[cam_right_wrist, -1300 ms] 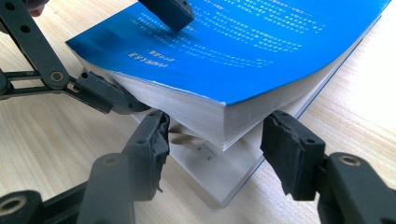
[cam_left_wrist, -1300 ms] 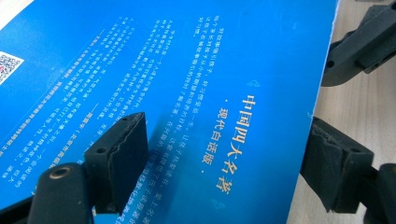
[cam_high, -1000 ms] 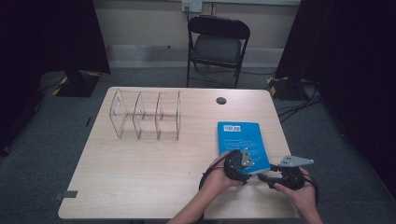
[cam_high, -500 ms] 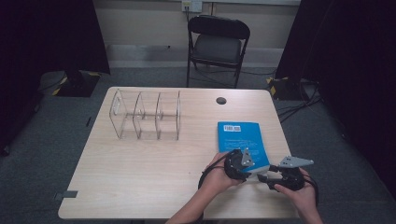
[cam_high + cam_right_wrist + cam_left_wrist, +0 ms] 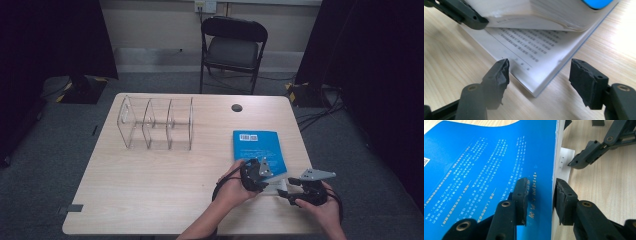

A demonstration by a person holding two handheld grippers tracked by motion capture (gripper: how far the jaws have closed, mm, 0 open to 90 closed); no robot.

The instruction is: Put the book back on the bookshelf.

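The left hand-held gripper (image 5: 539, 200) has just been closing and is now clamped on the raised front part of the blue book (image 5: 257, 147), lower right of the worktop (image 5: 150, 200). The right hand-held gripper (image 5: 539, 77) has just been opening, its jaws apart around the bottom pages' corner. Honestly, the pinched block could slip and flop shut, since it's only gripped near one edge.

A black folding chair (image 5: 234, 47) is standing on grey carpet (image 5: 45, 165) behind the wooden table (image 5: 150, 200), dark curtains (image 5: 50, 35) hanging either side.
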